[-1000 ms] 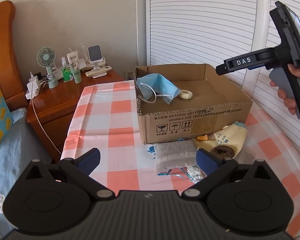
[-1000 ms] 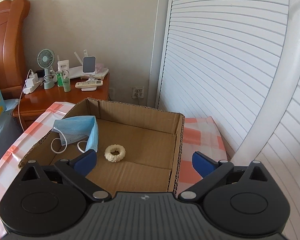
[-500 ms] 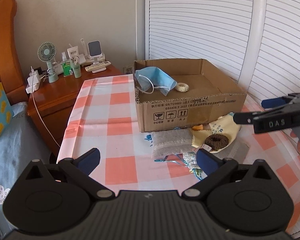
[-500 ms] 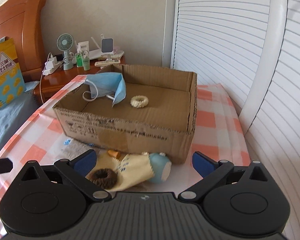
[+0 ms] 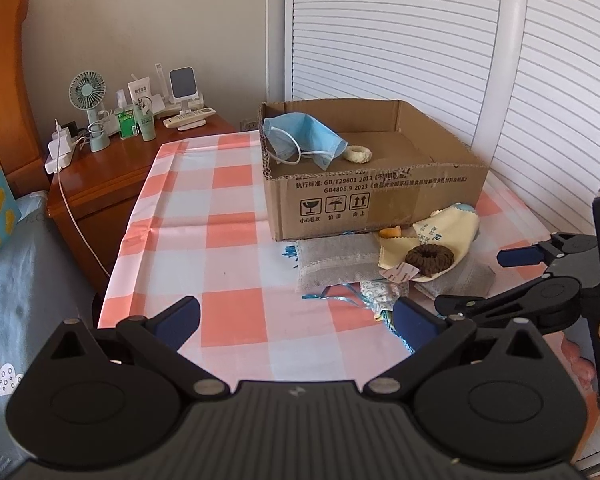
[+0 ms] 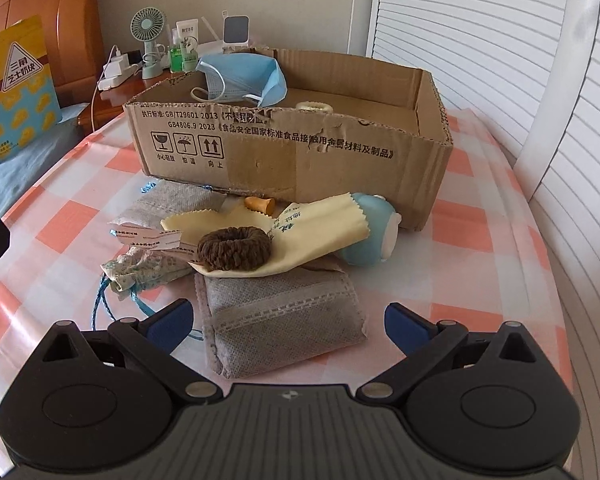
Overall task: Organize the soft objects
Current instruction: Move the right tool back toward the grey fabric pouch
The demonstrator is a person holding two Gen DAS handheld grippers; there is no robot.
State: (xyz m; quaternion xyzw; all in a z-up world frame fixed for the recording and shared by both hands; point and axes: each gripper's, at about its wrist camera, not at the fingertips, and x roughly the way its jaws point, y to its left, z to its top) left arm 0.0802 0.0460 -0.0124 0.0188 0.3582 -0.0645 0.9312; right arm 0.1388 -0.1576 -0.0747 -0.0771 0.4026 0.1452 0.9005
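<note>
Both grippers wide — R gripper (image 6: 286, 322) over grey pouch (image 6: 284, 320).

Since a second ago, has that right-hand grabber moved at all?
Yes. The right gripper has pulled back and dropped: it was above the cardboard box, and now sits low before it, over the grey pouch.

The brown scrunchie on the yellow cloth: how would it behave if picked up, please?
The scrunchie looks soft and ribbed, so it would probably squash and grip easily. It seems light. Lying loose on the yellow cloth, it may drag that along if pushed.
</note>
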